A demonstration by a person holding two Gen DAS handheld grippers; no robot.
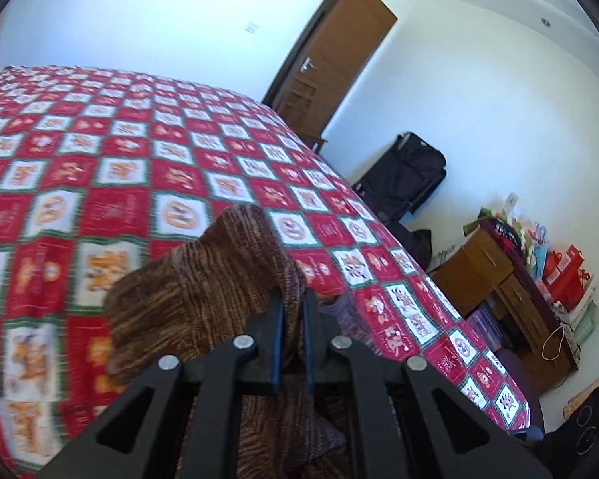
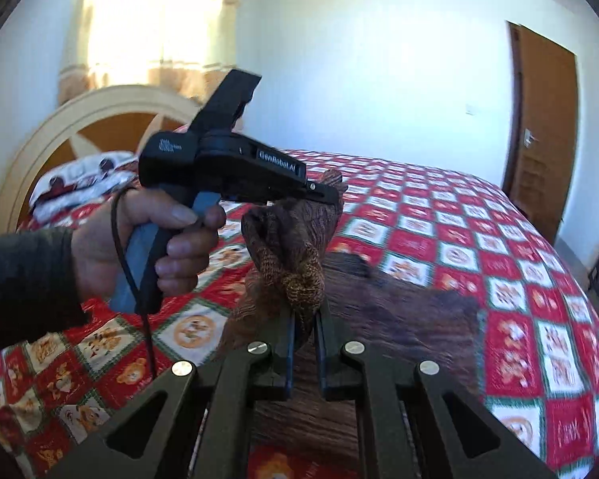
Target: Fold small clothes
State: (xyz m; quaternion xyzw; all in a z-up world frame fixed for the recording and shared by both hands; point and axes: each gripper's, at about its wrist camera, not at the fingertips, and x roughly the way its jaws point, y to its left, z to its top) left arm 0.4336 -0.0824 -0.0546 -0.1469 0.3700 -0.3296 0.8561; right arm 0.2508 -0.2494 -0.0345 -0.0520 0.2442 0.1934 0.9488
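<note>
A brown ribbed knitted garment (image 2: 295,247) hangs bunched in the air above a bed, held at two places by two handheld grippers. In the right wrist view, the right gripper (image 2: 304,319) has its two black fingers with blue pads pressed together on a gathered knot of the knit, which rises just ahead of the fingertips. Beyond and slightly left of that, the left gripper (image 2: 323,193) pinches the upper edge of the same garment; its tips are partly buried in the fabric. More of the brown cloth spreads flat and blurred on the bed to the right of the right gripper's fingers.

In the left wrist view, the left gripper (image 1: 292,299) shows its fingers closed on a fold of the knit (image 1: 203,279), which billows forward and to the left and hides the bedspread below. The garment's full shape cannot be made out.

A bare left hand (image 2: 139,239) in a dark sleeve grips the tool's blue-and-black handle; a thin black cord runs down from it. White lettering on the tool body reads "GenRobot.AI"; a smaller label behind it is too blurred to read.

The red, white and green checked bedspread (image 1: 139,151) carries printed figures. Farther off stand a brown wooden door (image 1: 331,60) and a black suitcase (image 1: 403,175).
</note>
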